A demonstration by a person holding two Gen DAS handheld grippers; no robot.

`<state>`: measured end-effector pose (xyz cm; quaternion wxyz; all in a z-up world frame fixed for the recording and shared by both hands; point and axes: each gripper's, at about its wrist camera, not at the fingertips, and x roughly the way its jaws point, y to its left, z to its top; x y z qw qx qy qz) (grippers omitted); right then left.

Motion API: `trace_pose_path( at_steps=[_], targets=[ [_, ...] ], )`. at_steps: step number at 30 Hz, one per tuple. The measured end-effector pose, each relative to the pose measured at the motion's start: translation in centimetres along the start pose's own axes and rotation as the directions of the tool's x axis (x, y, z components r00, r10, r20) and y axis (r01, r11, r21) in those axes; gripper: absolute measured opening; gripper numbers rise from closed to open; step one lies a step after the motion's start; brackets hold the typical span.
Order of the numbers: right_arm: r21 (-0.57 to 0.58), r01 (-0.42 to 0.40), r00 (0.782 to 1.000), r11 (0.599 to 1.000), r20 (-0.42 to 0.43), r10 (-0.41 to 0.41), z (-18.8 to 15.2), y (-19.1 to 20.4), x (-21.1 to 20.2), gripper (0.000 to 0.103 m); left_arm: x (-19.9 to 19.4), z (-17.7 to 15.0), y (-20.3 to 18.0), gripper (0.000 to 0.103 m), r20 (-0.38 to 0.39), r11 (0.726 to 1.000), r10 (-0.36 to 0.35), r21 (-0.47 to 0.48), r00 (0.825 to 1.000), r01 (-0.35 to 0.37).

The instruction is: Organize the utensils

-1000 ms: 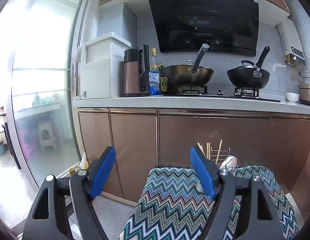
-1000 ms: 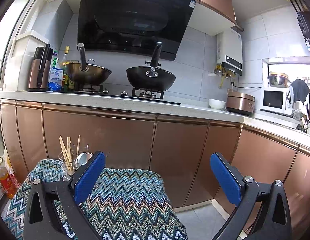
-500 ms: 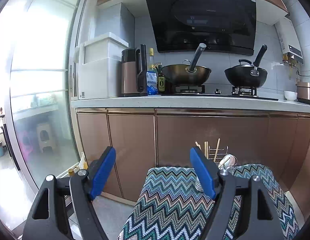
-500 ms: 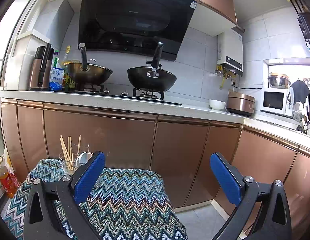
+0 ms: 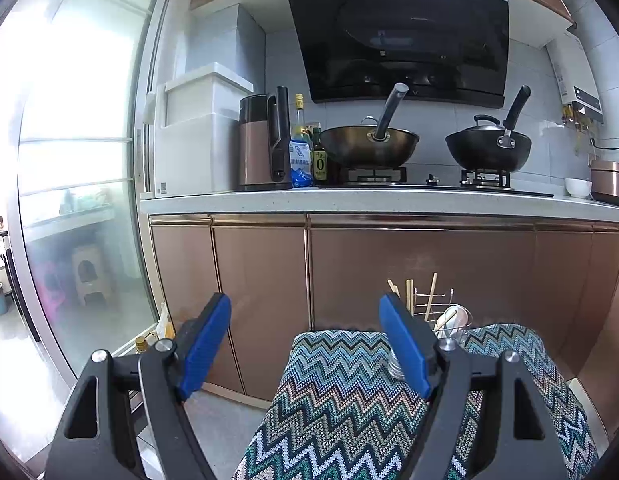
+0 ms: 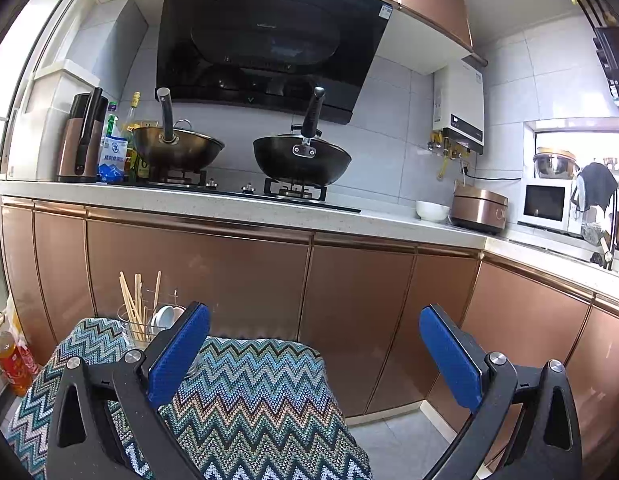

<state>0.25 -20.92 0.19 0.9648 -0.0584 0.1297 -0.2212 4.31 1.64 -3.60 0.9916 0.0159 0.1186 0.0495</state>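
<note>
Left gripper [image 5: 305, 344]: jaws spread wide, holding nothing, above the zigzag cloth [image 5: 341, 400] at its left edge. Right gripper [image 6: 313, 352]: jaws spread wide, empty, over the cloth's right edge. Wire utensil holder [image 6: 149, 320]: at the cloth's far edge, upright, containing wooden chopsticks [image 6: 131, 304] and spoons [image 6: 165, 316]. Background: copper-coloured cabinets [image 6: 237, 280], two woks on the hob.

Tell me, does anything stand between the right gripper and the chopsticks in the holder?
Nothing visible does. The right gripper is open and empty above the zigzag cloth; the chopsticks stand ahead to its left.
</note>
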Motion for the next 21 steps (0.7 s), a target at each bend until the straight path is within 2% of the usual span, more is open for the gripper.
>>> trace_pose_path(
  at_steps=[21],
  targets=[
    [-0.006, 0.000, 1.000, 1.000, 0.001, 0.000, -0.02, -0.12, -0.06, 0.103, 0.34, -0.20, -0.23, 0.076, -0.014, 1.000, -0.009, 0.009, 1.000, 0.009]
  ],
)
